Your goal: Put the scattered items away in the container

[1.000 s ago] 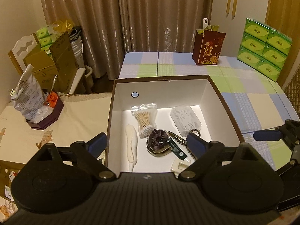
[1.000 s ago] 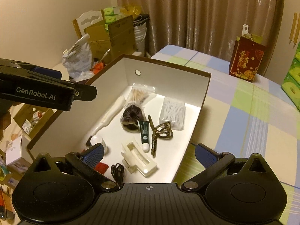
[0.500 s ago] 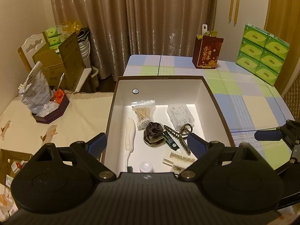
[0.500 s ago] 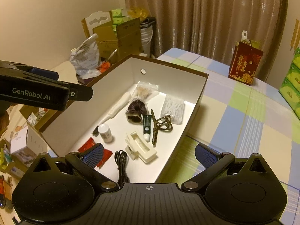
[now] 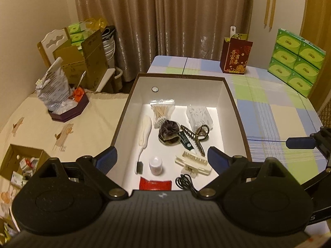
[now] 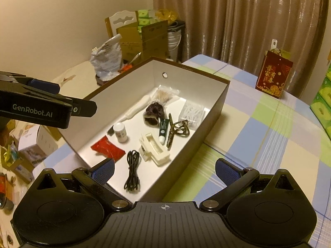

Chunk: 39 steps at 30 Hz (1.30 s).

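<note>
A brown box with a white inside (image 5: 233,103) (image 6: 217,101) sits on the checked tablecloth. Inside lie a cotton swab bag (image 5: 162,111), a clear bag of white picks (image 5: 198,115), a brown scrunchie (image 5: 168,132), a green tube (image 5: 186,141), a cream hair claw (image 5: 193,162) (image 6: 154,149), a small white bottle (image 5: 156,165) (image 6: 121,132), a red packet (image 5: 155,185) (image 6: 108,148) and a black cable (image 5: 185,183) (image 6: 132,171). My left gripper (image 5: 162,158) is open and empty above the box's near end. My right gripper (image 6: 164,169) is open and empty above the box's near right corner.
A red gift bag (image 5: 235,57) and stacked green tissue packs (image 5: 295,62) stand at the table's far side. To the left are a cream-covered surface with a dark tray (image 5: 68,111), cardboard boxes (image 5: 82,64) and a chair. Curtains hang behind.
Both grippers have pulled back and up from the box, so more of its near end shows: bottle, red packet and cable. Both stay open. The items have not moved.
</note>
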Motion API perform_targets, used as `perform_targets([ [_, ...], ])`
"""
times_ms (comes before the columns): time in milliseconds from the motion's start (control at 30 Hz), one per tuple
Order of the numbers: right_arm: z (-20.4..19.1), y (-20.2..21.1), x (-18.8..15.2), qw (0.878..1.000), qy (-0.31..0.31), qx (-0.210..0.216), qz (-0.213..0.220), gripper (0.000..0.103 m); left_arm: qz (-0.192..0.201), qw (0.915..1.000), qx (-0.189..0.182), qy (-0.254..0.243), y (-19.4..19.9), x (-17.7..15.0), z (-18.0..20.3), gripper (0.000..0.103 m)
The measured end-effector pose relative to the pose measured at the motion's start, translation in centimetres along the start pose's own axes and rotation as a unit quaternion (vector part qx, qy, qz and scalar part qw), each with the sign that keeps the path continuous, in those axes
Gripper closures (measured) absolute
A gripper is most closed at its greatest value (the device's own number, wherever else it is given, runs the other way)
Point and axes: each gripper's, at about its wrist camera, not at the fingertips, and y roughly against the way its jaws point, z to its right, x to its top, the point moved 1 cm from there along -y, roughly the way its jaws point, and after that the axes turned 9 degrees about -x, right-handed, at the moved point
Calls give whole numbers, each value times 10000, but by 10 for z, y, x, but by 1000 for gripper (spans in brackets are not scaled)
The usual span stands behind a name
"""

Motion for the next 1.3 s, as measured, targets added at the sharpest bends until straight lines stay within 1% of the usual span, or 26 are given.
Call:
perform_targets([
  [233, 9, 8, -9, 9999, 113, 80, -15, 2, -82, 9998, 178, 103, 9, -12, 16, 10],
  [300, 11, 11, -11, 9999, 138, 81, 6, 2, -68, 9995, 284, 138, 12, -15, 20, 10],
  [367, 14, 12, -13, 9998, 148, 104, 10, 2, -43, 9992, 368, 132, 14, -17, 24, 7],
  [467, 17, 14, -17, 9997, 199, 157, 0, 2, -26, 9989, 461, 110, 16, -22, 32, 6],
  [767, 23, 18, -28, 9992, 295, 272, -12, 2, -204, 9979, 529, 317, 19, -39, 48, 6],
  [1300, 33, 28, -48, 9981, 460, 393, -92, 2, -382, 9954, 649, 587, 22, -63, 69, 6],
])
